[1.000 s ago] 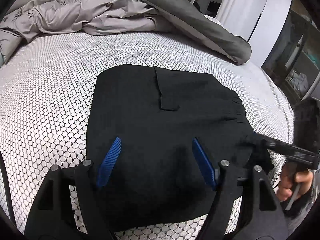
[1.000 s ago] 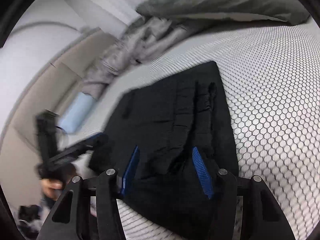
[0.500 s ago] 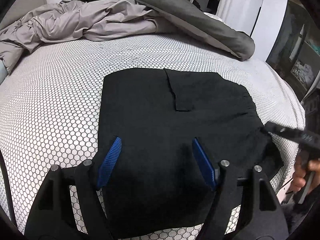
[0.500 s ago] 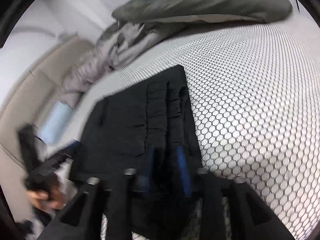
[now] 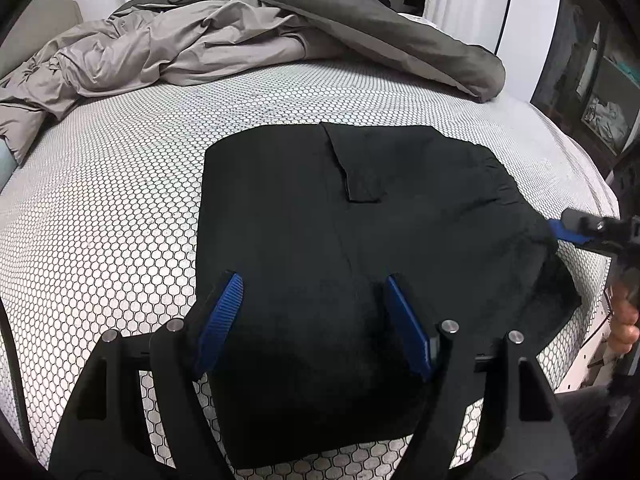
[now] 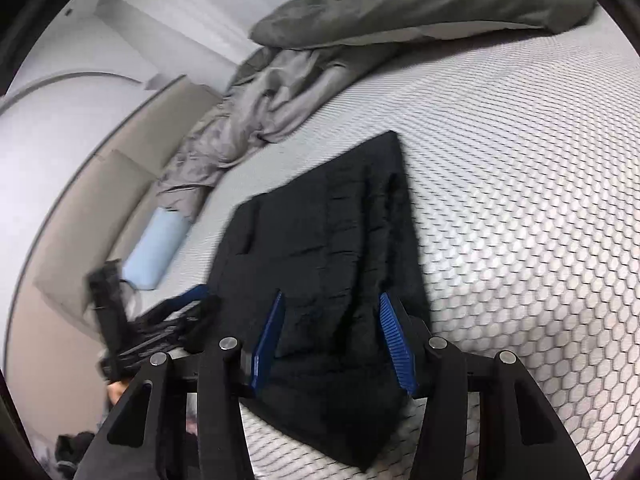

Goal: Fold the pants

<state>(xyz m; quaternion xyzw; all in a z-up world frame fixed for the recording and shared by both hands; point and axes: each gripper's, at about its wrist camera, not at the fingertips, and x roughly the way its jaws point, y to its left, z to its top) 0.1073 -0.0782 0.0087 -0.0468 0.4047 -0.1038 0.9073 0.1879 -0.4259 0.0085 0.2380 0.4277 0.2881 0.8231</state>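
On the bed (image 5: 120, 184), honeycomb-patterned and soft, our black pants (image 5: 360, 240) now lie as a flat, matte, folded rectangle near the front edge, shifted little since a second ago, so we judge the fold nearly done. Our left tool (image 5: 312, 320) hovers open; our right tool (image 6: 332, 340) is opening, pants between its pads.

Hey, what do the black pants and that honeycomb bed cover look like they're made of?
Black pants: matte woven cloth, probably cotton or a blend; soft creases, gathered waistband, no shine. Honeycomb bed cover: looks like white mesh or printed knit fabric; the hexagon cells might be texture or print.
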